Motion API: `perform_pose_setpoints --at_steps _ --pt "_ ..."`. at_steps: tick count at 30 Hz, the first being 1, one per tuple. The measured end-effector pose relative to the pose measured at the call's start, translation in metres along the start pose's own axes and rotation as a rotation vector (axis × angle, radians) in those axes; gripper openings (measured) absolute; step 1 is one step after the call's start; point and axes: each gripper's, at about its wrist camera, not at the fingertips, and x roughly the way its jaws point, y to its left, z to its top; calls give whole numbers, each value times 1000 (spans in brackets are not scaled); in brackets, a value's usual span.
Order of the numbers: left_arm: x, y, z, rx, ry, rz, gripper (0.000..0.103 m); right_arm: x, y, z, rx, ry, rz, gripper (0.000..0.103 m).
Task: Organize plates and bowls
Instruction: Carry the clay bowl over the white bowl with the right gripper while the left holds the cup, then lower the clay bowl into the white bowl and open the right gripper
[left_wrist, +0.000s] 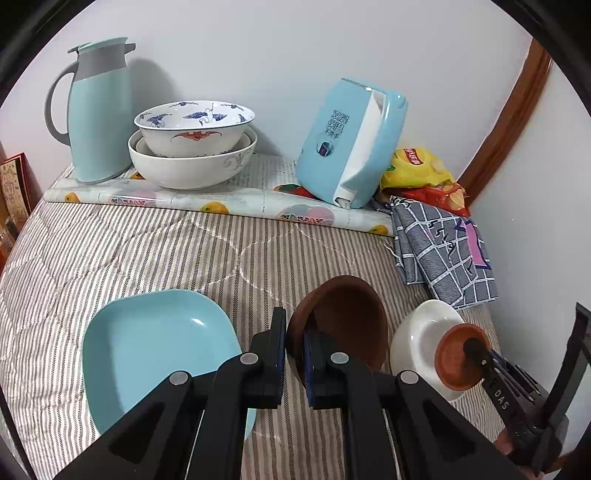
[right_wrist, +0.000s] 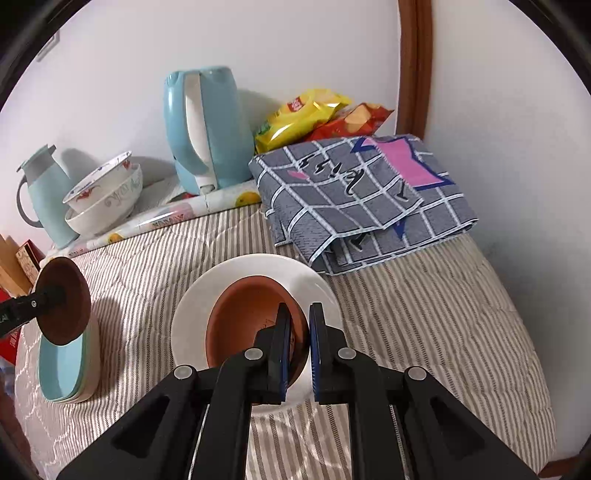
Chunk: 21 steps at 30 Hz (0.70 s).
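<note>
Nearest the left wrist camera, the left gripper (left_wrist: 294, 332) is pinching the rim of a dark brown bowl (left_wrist: 347, 317), one finger inside and one outside, and is holding it tilted up off the striped quilt (left_wrist: 147, 251). In the right wrist view this bowl (right_wrist: 66, 299) is hanging over the edge of the blue square plate (right_wrist: 62, 365), which is resting on a paler plate beneath it. From the left camera the blue square plate (left_wrist: 155, 350) is lying just left of the held bowl.

The right gripper (right_wrist: 300, 332) is clamping the near rim of a reddish-brown bowl (right_wrist: 243, 325), its jaws nearly together on the thin wall. That bowl is sitting inside or just above the white plate (right_wrist: 317, 288); whether it is touching cannot be told. In the left view the same reddish-brown bowl (left_wrist: 456, 354) is showing edge-on against the white plate (left_wrist: 421, 332), with the right gripper (left_wrist: 476, 350) on it.

Farther back, a folded grey checked cloth (right_wrist: 362, 192) is lying on the quilt near the wall. Behind it, a yellow snack bag (right_wrist: 299, 114) and a red snack bag (right_wrist: 354, 122) are leaning in the corner. Along the wall, on a fruit-print mat (left_wrist: 236, 199), a blue kettle (left_wrist: 351, 147) is standing, then two stacked white bowls (left_wrist: 192, 147), the upper one painted with blue birds, and a pale blue jug (left_wrist: 98, 110) at the far left.
</note>
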Motion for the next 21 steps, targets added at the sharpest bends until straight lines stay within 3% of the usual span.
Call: perform_pose_setpoints --at_steps 21 --pt "25 2 5 -2 37 -3 8 44 9 2 -47 79 -14 10"
